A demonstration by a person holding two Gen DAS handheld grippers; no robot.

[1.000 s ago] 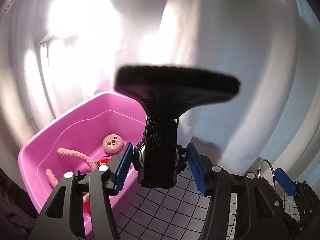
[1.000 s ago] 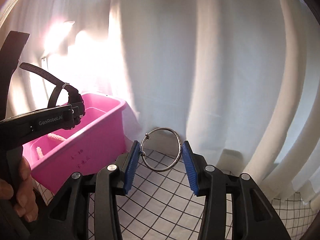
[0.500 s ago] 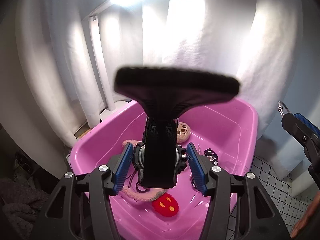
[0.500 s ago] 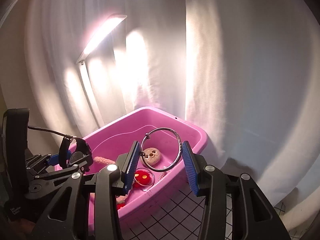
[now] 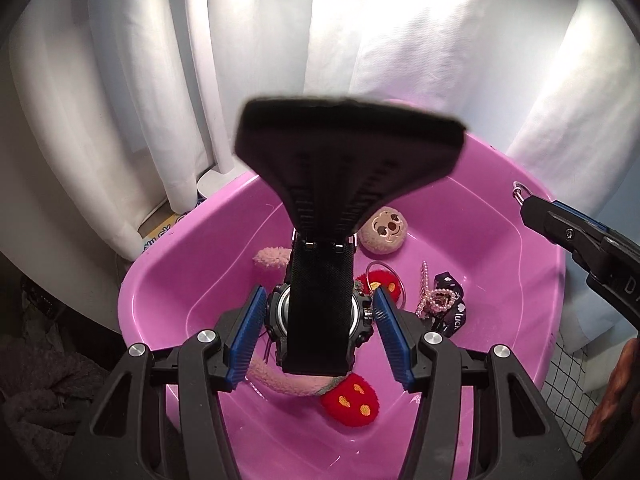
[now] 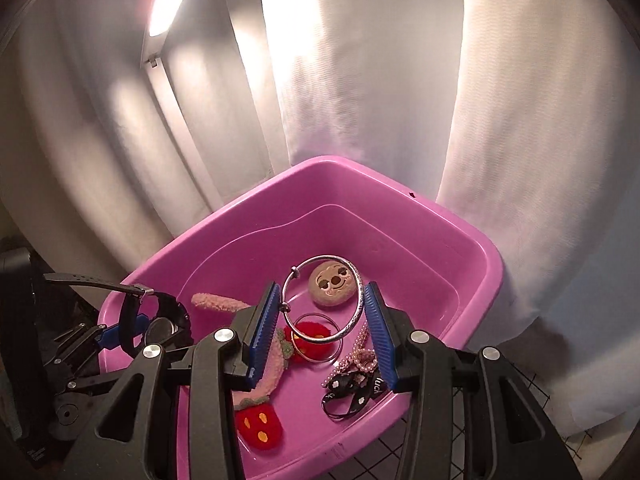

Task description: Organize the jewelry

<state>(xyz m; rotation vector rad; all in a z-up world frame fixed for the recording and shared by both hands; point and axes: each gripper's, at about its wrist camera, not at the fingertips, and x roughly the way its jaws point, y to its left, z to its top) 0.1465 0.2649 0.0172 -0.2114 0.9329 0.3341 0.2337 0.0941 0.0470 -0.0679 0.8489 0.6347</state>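
In the left wrist view the black watch (image 5: 320,312) hides part of the pink tub (image 5: 520,248) floor; its near strap end is blurred.

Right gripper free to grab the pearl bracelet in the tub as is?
Probably not. The right gripper is already shut on the silver bangle, so its jaws are taken. The pearl bracelet lies uncovered just below it in the pink tub.

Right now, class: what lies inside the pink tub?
Inside the pink tub: a plush face, red strawberry pieces, a pearl strand, a black ribbon. The black watch covers part of the bottom.
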